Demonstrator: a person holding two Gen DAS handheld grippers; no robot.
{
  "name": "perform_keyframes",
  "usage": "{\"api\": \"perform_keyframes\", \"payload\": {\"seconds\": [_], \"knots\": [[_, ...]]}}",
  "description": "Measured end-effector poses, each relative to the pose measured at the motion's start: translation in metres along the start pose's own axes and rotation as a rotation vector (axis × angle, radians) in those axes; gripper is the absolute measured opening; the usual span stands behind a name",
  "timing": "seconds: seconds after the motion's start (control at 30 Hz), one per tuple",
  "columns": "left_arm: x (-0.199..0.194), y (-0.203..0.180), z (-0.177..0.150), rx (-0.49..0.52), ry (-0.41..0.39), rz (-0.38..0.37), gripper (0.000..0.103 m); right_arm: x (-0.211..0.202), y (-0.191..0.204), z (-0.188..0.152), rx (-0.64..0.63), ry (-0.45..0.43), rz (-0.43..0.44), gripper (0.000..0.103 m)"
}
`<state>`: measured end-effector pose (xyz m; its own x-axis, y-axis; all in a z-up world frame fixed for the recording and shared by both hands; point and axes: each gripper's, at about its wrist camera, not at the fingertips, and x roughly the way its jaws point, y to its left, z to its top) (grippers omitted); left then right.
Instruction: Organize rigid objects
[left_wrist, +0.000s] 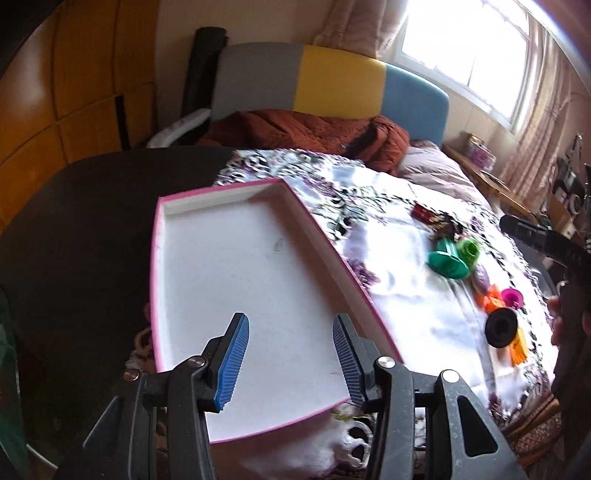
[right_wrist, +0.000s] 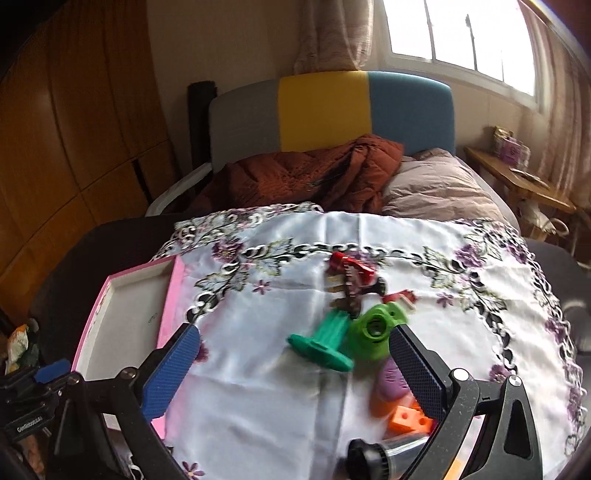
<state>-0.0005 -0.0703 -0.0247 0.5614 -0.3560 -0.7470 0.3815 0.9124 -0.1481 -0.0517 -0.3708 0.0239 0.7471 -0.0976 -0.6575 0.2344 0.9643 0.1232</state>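
A white tray with a pink rim (left_wrist: 221, 190) lies empty on the left of the flowered cloth (left_wrist: 406, 295). My left gripper (left_wrist: 290, 319) hovers over its near end, open, with nothing between its blue pads. To the right lie a dark green spool (right_wrist: 325, 343), a light green piece (right_wrist: 373, 332), a purple piece (right_wrist: 389, 380), an orange block (right_wrist: 406, 419), red pieces (right_wrist: 351, 269) and a black-capped clear cylinder (right_wrist: 384, 454). My right gripper (right_wrist: 293, 334) stands wide open above the cloth, short of the green pieces and holding nothing. The tray (right_wrist: 129, 295) lies to its left.
A magenta cup (left_wrist: 512, 297) and a black round part (left_wrist: 501, 327) lie near the cloth's right side. Behind the dark table (left_wrist: 92, 221) is a bed with a rust blanket (right_wrist: 314, 177), a pillow (right_wrist: 436, 188) and a coloured headboard (right_wrist: 325, 110). A wooden wardrobe (right_wrist: 74, 129) stands at left.
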Motion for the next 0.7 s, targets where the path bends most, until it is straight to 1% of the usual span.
{"api": "perform_keyframes", "payload": {"seconds": [0.13,0.23,0.33,0.4,0.47,0.53,0.6,0.67,0.7], "knots": [[0.006,-0.017,0.004,0.038,0.028,-0.072,0.048,-0.009,-0.063,0.003,0.143,-0.013,-0.073,0.103],[0.012,-0.041,0.007,0.097,0.051,-0.130,0.048,-0.014,-0.109,-0.003,0.261,-0.020,-0.100,0.103],[0.022,-0.072,0.007,0.176,0.101,-0.228,0.048,-0.016,-0.140,-0.016,0.365,-0.018,-0.116,0.103],[0.027,-0.095,0.007,0.237,0.122,-0.295,0.048,-0.017,-0.155,-0.026,0.432,-0.018,-0.105,0.103],[0.031,-0.118,0.006,0.292,0.136,-0.356,0.048,-0.019,-0.165,-0.031,0.495,-0.023,-0.067,0.103],[0.036,-0.144,0.007,0.357,0.150,-0.407,0.048,-0.023,-0.169,-0.031,0.514,-0.044,-0.073,0.103],[0.041,-0.169,0.007,0.427,0.164,-0.451,0.049,-0.024,-0.172,-0.032,0.536,-0.050,-0.057,0.103],[0.048,-0.192,0.006,0.496,0.173,-0.489,0.055,-0.025,-0.175,-0.034,0.558,-0.054,-0.048,0.103],[0.052,-0.205,0.006,0.529,0.181,-0.505,0.062,-0.026,-0.177,-0.034,0.566,-0.061,-0.047,0.103]]}}
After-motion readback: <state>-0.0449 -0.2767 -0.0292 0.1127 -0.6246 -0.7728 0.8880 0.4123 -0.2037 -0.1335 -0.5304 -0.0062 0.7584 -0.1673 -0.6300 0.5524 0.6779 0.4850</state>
